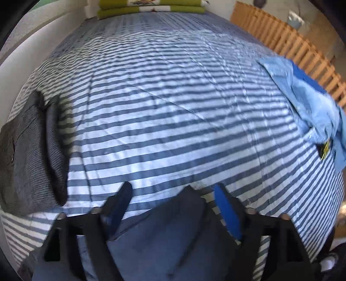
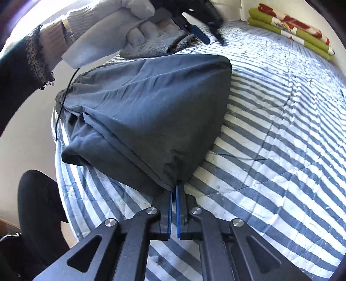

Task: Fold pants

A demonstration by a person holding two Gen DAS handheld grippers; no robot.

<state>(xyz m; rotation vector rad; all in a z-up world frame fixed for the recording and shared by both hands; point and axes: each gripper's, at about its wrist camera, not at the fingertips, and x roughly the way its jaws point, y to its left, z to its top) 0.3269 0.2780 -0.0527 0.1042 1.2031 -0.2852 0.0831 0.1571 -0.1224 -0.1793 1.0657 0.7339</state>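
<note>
**Dark pants folded into a compact bundle, one corner still to be let go**

Nearest the lens in the right wrist view, the right gripper [image 2: 175,188] is seen at lower centre with its blue-lined fingers drawn together on the near corner of the dark navy pants [image 2: 147,112]; the cloth is pinched where it tapers to a point. From there the pants rise toward the upper middle of the frame as a layered, roughly triangular stack on the striped quilt [image 2: 281,151], so most of the folding is judged to be done. What appears to be left is the release of this corner and perhaps a smoothing of the loose edge at the left of the stack.

In the left wrist view, the left gripper [image 1: 173,194] is shown at the bottom with its fingers spread wide apart; the pants [image 1: 173,237] lie beneath and between them, but the pads are not pressed on the cloth.

Farther off, a grey folded garment [image 1: 32,155] is seen at the left edge, a light blue garment [image 1: 309,103] at the right, and green-edged folded bedding [image 1: 151,7] at the top
</note>
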